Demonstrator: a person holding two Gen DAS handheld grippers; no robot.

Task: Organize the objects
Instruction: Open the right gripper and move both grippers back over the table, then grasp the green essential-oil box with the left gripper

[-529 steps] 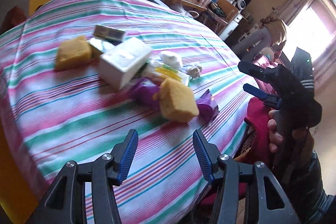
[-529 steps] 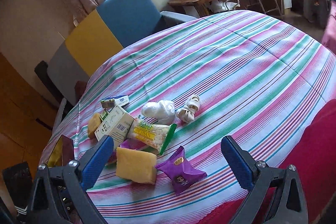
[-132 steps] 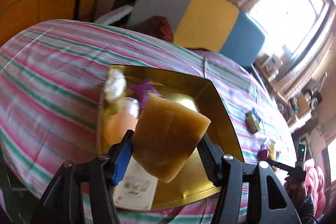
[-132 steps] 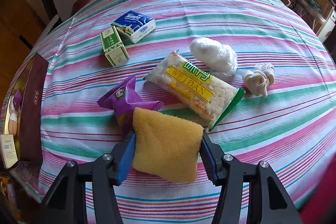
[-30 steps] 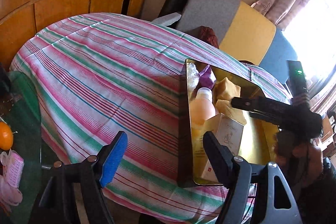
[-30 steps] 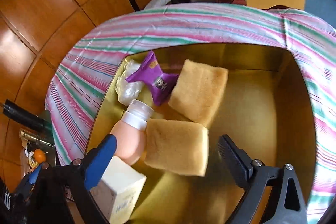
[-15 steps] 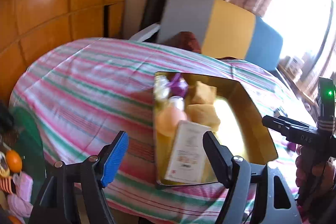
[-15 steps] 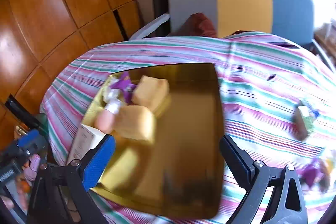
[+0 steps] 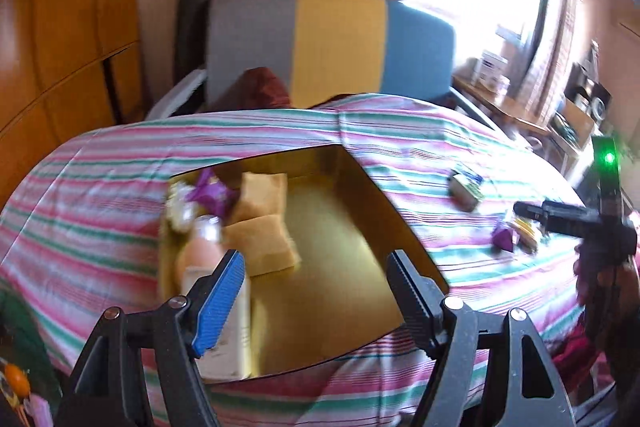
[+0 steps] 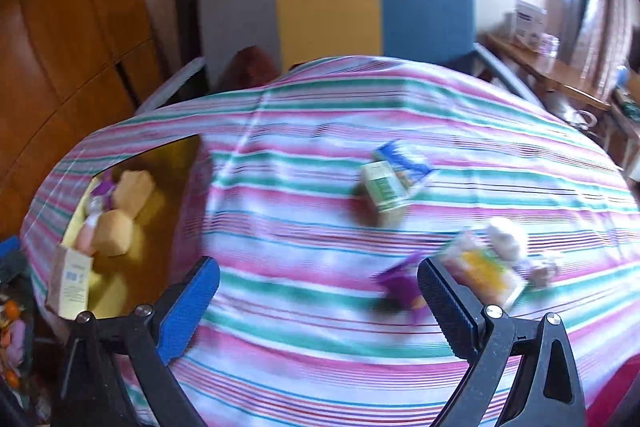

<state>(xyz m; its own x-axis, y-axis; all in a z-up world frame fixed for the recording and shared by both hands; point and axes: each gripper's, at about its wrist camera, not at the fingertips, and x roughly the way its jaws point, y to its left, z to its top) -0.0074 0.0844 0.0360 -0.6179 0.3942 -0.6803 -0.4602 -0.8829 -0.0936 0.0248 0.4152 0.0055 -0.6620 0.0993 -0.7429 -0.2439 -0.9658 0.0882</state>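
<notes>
The left gripper (image 9: 316, 273) hangs over the near end of the gold tray (image 9: 352, 187) with its jaws spread wide and nothing between them, and the right gripper (image 10: 318, 287) is likewise released and empty above the striped tablecloth (image 10: 400, 99), its blue-padded finger (image 10: 188, 307) on one side and its black one on the other. The tray sits on the left part of the table and already holds a group of things crowded to its left side: two yellow sponges (image 9: 260, 247), one behind the other and touching, a purple snack packet (image 9: 210, 193) at the far left corner beside a crumpled clear bag (image 9: 178, 205), a peach-coloured bottle with a white cap (image 9: 198, 247) lying just in front of them, and a cream carton (image 9: 234, 327) at the near edge, partly hidden by the left gripper's blue finger. The right half of the tray is bare gold. Out on the cloth, well apart from the tray, a small green box (image 10: 384, 193) rests touching a blue and white tissue pack (image 10: 408, 163). Nearer the right gripper, blurred, lie a second purple packet (image 10: 400, 287), a yellow-labelled snack bag (image 10: 484, 269), a white wrapped bundle (image 10: 506, 231) and a small pale knotted item (image 10: 542, 269), all close together. In the left wrist view the person's right hand (image 9: 596, 275) grips the other tool at the right edge
</notes>
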